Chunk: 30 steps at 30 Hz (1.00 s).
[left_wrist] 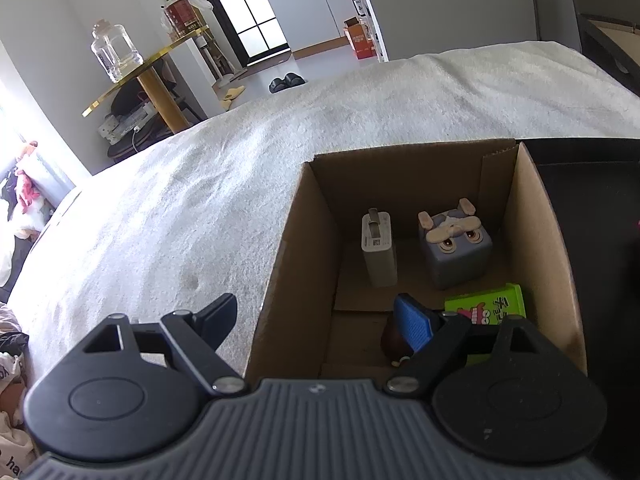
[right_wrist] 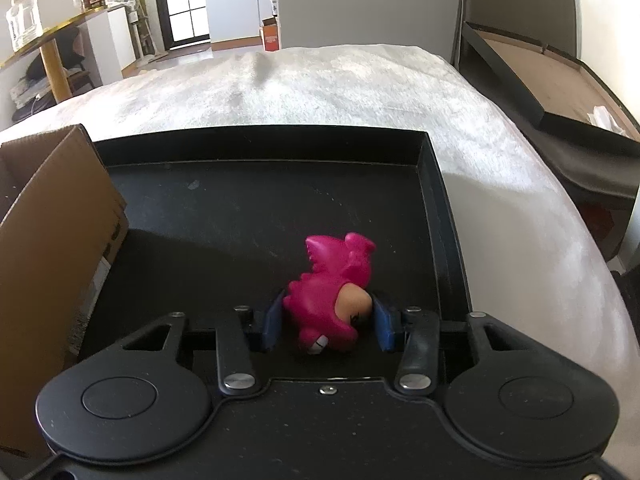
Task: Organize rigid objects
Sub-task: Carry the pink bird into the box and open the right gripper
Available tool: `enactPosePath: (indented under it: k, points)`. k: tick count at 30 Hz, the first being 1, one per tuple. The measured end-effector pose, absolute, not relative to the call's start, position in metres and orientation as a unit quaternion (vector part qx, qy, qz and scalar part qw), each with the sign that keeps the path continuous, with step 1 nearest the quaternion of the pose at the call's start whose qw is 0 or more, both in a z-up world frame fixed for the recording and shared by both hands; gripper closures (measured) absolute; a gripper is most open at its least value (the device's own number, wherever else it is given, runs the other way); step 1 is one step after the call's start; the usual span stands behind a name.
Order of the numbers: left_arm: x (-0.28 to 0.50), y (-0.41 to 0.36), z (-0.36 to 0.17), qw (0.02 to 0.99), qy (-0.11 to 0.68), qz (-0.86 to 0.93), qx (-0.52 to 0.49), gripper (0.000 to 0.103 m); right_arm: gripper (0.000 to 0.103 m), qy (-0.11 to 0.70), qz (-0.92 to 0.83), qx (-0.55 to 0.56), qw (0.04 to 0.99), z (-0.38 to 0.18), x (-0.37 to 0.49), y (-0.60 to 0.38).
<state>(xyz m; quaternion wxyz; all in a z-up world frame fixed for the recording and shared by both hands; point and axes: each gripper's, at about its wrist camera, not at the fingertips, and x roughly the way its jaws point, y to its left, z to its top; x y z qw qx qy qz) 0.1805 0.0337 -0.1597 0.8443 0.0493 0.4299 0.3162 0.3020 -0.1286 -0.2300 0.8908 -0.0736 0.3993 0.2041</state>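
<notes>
A cardboard box stands on the white bed and holds a white power bank, a grey dog cube toy, a green snack box and a brown item, partly hidden. My left gripper is open, straddling the box's left wall, its right finger inside. In the right wrist view a pink dragon toy lies in a black tray. My right gripper is closed on the toy's sides just above the tray floor.
The cardboard box's wall stands against the tray's left side. A white blanket covers the bed. A gold shelf with a glass jar stands at the far left. A dark open case lies right of the bed.
</notes>
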Motion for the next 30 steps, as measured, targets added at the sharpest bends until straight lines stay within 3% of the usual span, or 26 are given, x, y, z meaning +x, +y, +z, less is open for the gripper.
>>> enactPosePath:
  k: [30]
  points:
    - [0.153, 0.056, -0.150, 0.867, 0.397, 0.302, 0.011, 0.019, 0.058, 0.301, 0.314, -0.030, 0.900, -0.145, 0.264, -0.086]
